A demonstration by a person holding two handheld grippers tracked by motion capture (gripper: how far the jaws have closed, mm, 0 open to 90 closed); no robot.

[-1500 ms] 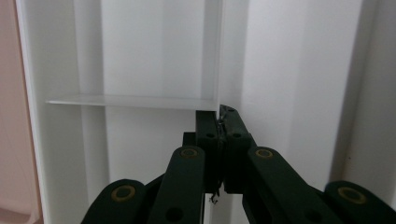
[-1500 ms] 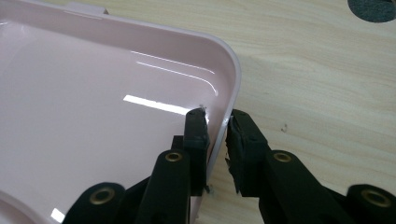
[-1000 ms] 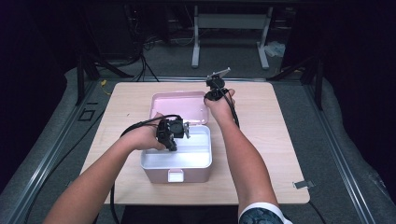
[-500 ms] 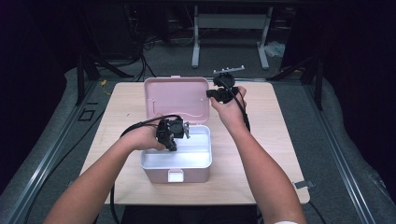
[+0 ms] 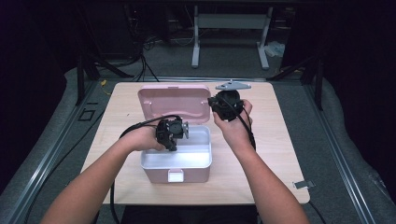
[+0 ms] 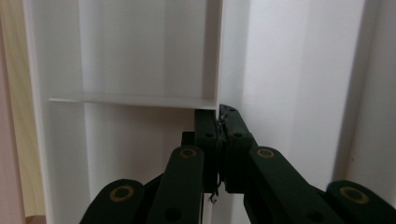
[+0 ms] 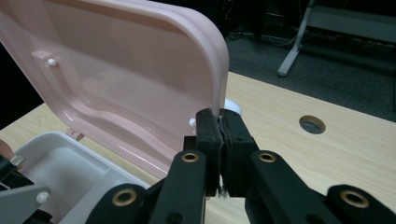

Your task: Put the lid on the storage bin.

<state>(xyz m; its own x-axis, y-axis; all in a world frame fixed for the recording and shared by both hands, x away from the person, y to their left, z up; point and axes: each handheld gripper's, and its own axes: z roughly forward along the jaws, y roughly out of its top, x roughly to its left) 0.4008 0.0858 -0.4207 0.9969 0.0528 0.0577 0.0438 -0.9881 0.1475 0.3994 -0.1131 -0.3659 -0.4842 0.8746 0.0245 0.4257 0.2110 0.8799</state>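
Observation:
A pink box [image 5: 175,173] stands on the wooden table, its lid [image 5: 173,100] raised at the back. The white inner tray [image 5: 196,158] lies exposed. My left gripper [image 5: 180,135] reaches down into the tray. In the left gripper view it [image 6: 218,116] is shut on a thin white divider wall [image 6: 212,51]. My right gripper [image 5: 214,105] holds the lid's right edge. In the right gripper view it [image 7: 219,120] is shut on the pink rim [image 7: 219,70], with the lid's inner face [image 7: 116,84] to the left.
The table [image 5: 271,154] has bare wood right of the box and a round hole [image 7: 312,124] in its top. A small metal clip [image 5: 303,184] lies near the front right corner. A cable [image 5: 140,125] trails from the left gripper. A white stand [image 5: 229,32] is on the floor behind.
The right gripper has come toward the person with the lid's edge, and the lid's inner face shows more broadly. The left gripper has stayed in the tray.

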